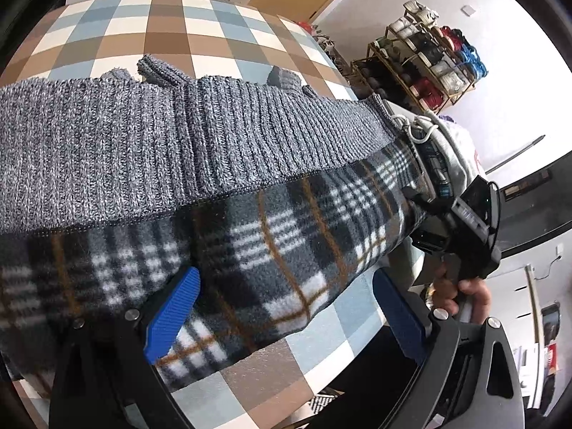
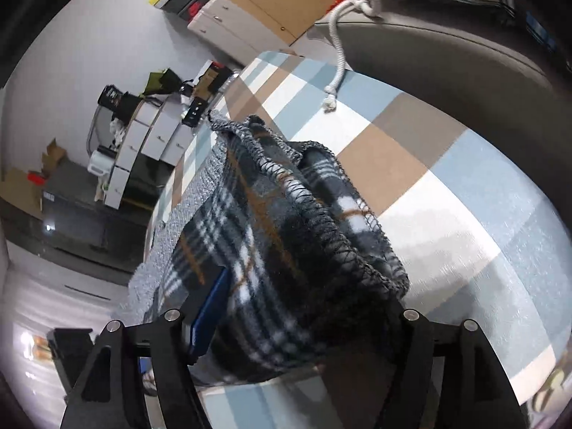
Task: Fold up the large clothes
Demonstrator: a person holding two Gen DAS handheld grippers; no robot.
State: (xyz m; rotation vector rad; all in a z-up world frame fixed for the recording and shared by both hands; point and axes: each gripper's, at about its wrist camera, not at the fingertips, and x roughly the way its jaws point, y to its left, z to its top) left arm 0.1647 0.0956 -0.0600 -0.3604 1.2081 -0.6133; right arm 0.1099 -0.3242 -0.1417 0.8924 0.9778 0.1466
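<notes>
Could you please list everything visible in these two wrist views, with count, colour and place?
garment: one, grey knit outside with plaid fleece lining, lying across the table.
table: one, blue, brown and white checked cover, under the garment.
shoe rack: one, gold frame, by the far wall.
drawer units: several, white, against the wall.
drawstring: one, white, hanging over the table edge.
left gripper: blue pads, open, lining between them.
right gripper: open, lining draped between the fingers.
hand: one, holding the right gripper's handle.
</notes>
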